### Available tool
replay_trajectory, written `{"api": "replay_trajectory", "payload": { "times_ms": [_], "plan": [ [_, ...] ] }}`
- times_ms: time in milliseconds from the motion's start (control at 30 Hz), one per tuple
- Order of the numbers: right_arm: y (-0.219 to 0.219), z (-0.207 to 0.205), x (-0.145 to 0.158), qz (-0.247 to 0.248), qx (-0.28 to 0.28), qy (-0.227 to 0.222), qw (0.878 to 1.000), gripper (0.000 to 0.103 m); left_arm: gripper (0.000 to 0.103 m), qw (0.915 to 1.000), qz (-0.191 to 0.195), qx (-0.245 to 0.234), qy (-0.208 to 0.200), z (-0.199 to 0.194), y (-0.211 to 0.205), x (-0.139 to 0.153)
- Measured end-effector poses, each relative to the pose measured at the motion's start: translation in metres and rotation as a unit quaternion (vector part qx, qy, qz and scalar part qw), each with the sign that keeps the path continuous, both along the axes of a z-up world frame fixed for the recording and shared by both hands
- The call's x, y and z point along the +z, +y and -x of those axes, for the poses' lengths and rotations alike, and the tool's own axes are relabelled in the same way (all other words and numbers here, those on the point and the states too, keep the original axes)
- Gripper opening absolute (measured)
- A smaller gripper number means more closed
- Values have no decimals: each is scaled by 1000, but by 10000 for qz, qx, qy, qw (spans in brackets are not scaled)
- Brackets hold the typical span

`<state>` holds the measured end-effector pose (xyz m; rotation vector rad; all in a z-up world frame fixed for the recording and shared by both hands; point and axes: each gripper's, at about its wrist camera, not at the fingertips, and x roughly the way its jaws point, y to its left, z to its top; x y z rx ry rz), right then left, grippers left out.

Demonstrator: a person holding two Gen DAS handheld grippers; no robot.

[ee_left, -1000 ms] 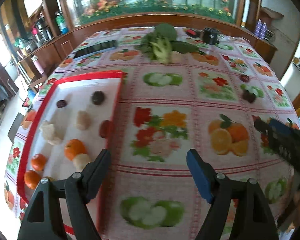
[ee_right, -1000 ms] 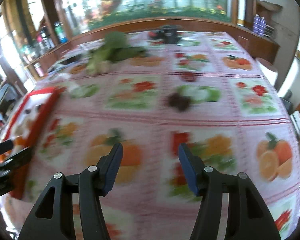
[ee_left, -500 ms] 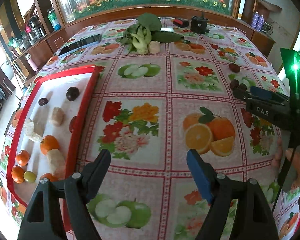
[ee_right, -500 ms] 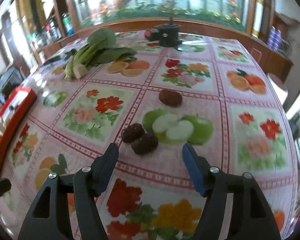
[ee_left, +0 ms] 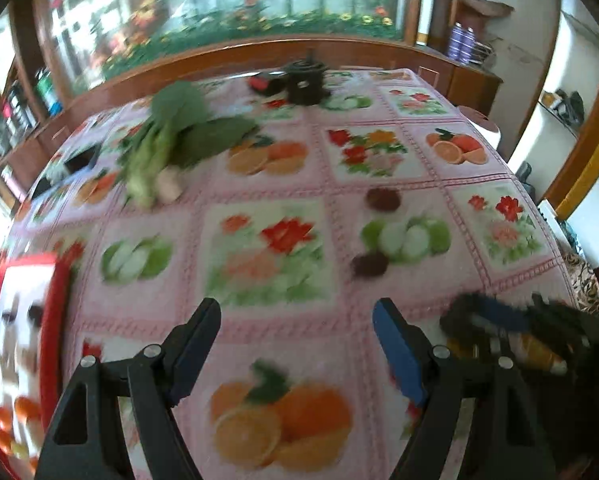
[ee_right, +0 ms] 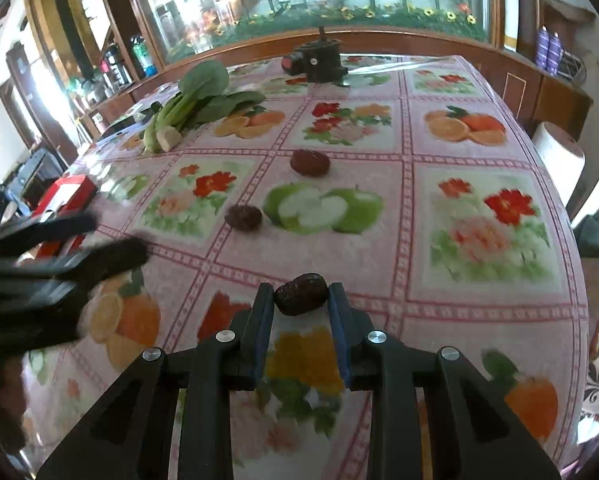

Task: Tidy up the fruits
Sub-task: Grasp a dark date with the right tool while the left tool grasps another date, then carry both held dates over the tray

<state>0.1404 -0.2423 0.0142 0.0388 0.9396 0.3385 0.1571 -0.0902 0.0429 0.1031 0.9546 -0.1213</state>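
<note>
My right gripper (ee_right: 301, 298) is closing tight on a dark red-brown fruit (ee_right: 302, 300), and both blue pads press its sides. Two more dark fruits (ee_right: 243, 218) (ee_right: 310, 163) lie farther out on the fruit-print tablecloth; in the left wrist view they are blurred (ee_left: 369, 264) (ee_left: 382, 199). My left gripper (ee_left: 297, 312) hangs open over the cloth with nothing between its fingers. It shows as a dark blur (ee_right: 79, 248) in the right wrist view. The red-rimmed white tray (ee_left: 59, 280) holding oranges (ee_left: 15, 404) and other pieces sits at the far left.
A bunch of green leafy vegetable (ee_right: 195, 96) lies at the back left. A black device (ee_right: 319, 60) stands at the far end of the table. The table's right edge (ee_right: 571, 216) drops off beside a white roll (ee_right: 559, 152).
My right gripper came in over the pair of dark fruits and closed on one. My left gripper swung right, away from the tray, and stayed open.
</note>
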Motion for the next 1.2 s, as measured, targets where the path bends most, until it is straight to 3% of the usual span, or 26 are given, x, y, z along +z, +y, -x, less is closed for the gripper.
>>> {"api": "replay_trajectory", "payload": {
  "times_ms": [300, 367, 400, 467, 600, 867, 1100, 1200],
  "plan": [
    [-12, 1, -2, -175, -96, -88, 9998, 28, 81, 9996, 84, 78, 244, -28, -31, -19],
    [-13, 1, -2, -225, -112, -82, 9997, 28, 76, 9992, 180, 166, 328, -34, -29, -25],
    [-13, 1, -2, -245, -118, -79, 9996, 28, 67, 9987, 255, 199, 394, -36, -28, -28],
    [-14, 2, -2, -277, -134, -84, 9995, 28, 60, 9986, 304, 268, 326, -36, -27, -30],
    [-15, 2, -2, -339, -187, -82, 9992, 28, 28, 9993, 282, 171, 194, -33, -28, -30],
    [-16, 12, 1, -371, -319, -155, 9987, 28, 28, 9962, 831, 73, 265, -13, -6, -26],
    [-15, 26, 4, -302, -328, -281, 9986, 28, 28, 9969, 709, 98, 323, 22, 13, -27],
    [-14, 18, -1, -323, -271, -31, 9991, 29, 28, 9969, 675, 163, 357, 39, 23, -27]
  ]
}}
